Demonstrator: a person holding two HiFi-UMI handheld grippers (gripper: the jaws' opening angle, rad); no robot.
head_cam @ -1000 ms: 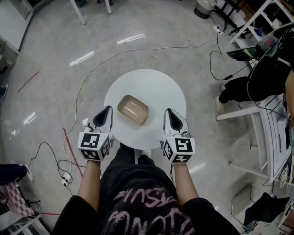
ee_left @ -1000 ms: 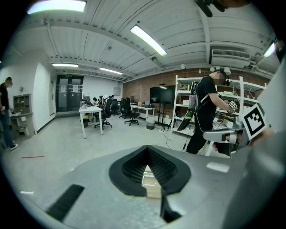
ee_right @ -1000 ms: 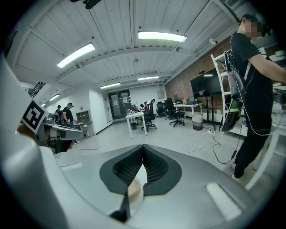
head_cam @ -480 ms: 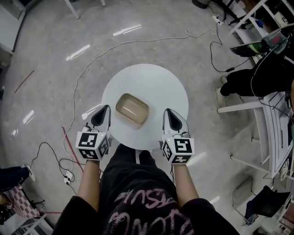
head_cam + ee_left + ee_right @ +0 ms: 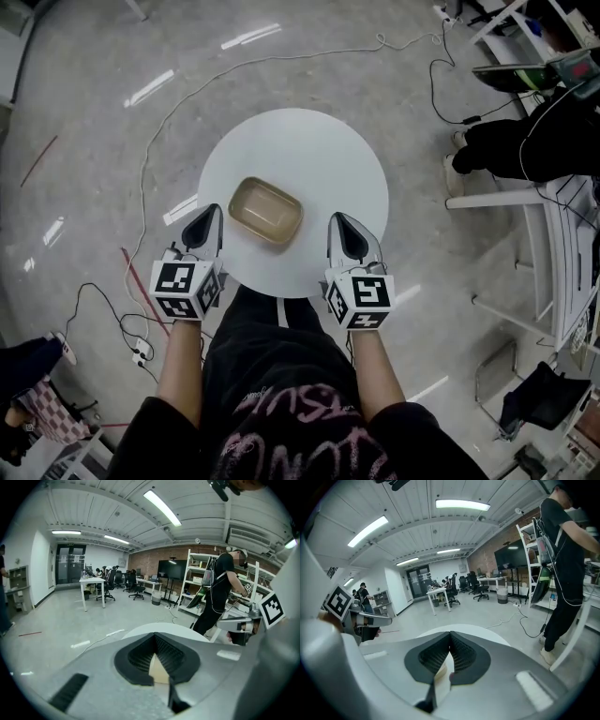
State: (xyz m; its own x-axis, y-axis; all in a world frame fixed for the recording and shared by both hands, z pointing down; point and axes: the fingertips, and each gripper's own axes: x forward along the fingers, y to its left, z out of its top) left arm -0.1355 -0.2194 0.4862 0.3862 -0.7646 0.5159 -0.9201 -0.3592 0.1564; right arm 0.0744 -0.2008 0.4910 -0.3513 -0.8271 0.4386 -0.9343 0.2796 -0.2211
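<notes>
— Head view: where's the tray (image 5: 266, 210)?
— Mid-table (image 5: 319, 150), toward the near edge. Your left gripper (image 5: 213, 212) and right gripper (image 5: 336, 221) flank it, not touching.
— Left gripper view?
— Fingers pressed together, empty.
— Right gripper view?
— Same. I'd spread both before anything can fit between.

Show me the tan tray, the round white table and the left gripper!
Tan rounded tray (image 5: 266, 210), head view, inside floor.
Round white table (image 5: 309, 155), head view, bare top.
Left gripper (image 5: 215, 213), head view, between its fingertips.
</notes>
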